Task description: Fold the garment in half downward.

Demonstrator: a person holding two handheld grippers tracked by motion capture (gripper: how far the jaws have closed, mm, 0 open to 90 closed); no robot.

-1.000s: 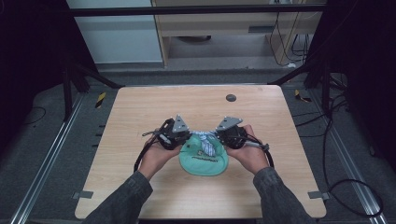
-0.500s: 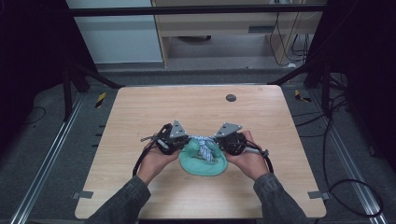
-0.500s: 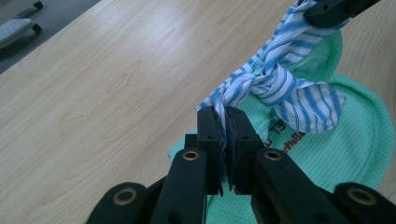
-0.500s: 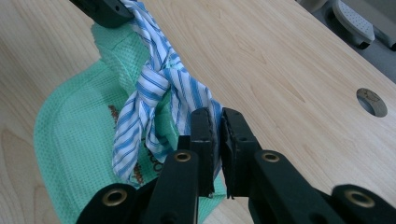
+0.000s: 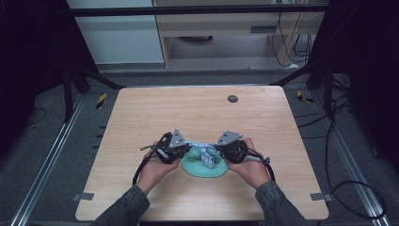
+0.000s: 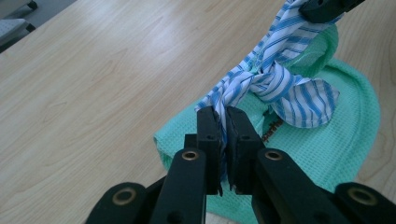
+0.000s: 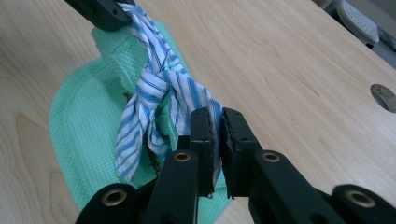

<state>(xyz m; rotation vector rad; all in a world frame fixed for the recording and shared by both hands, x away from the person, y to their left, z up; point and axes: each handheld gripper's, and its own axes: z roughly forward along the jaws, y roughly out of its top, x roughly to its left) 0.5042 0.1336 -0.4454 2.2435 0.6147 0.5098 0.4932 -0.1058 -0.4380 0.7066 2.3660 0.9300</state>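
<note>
Near the desk's (image 5: 141, 117) front edge, a person's two hands held grippers facing each other. The left gripper (image 6: 223, 122) had its jaws clamped on one end of a knotted striped cloth (image 6: 275, 79); the right gripper (image 7: 215, 122) pinched the other end. The cloth hung taut over a green towel (image 5: 202, 167).

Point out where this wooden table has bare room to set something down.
The wooden table is bare between its far edge and the grippers, apart from a small dark round hole. Both side margins are bare too. Crowded: near the front, left gripper and right gripper clamp the blue-striped white cloth over the green waffle-weave cloth.
</note>
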